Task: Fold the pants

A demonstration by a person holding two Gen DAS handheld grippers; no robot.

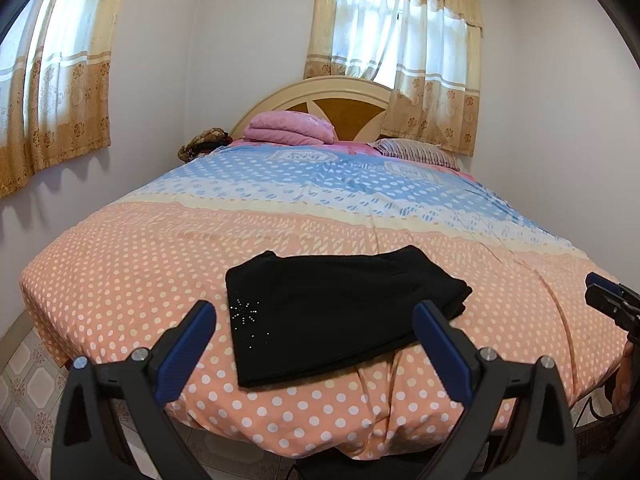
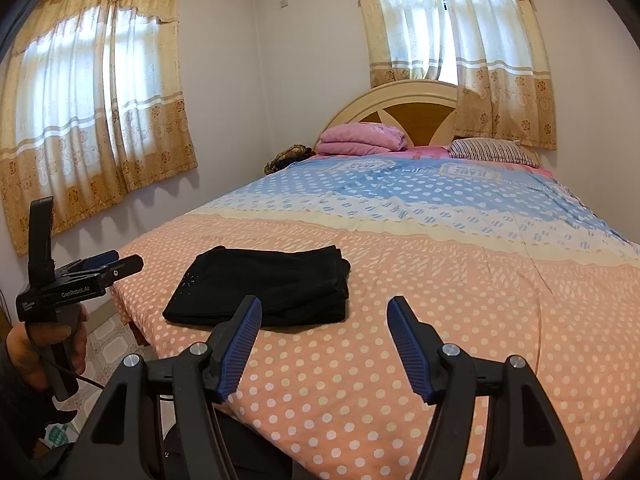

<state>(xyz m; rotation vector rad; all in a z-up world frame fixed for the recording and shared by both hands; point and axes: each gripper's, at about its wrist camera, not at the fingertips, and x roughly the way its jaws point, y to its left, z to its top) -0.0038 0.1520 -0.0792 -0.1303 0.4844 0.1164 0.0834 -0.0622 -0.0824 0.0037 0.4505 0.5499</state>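
Black pants (image 1: 340, 312), folded into a flat compact rectangle, sparkly stud motif on top; lies on bedspread (image 1: 140, 264), near its foot edge.

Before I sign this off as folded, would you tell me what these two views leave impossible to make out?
- Black pants: how many layers and whether the hems line up; the dark cloth hides its folds in both views.
- Underside of the pants: hidden against the bedspread.
- Right gripper: cut off by the left wrist view's right edge; its own view shows open jaws.
- Brown bundle beside the bed: too small to identify.
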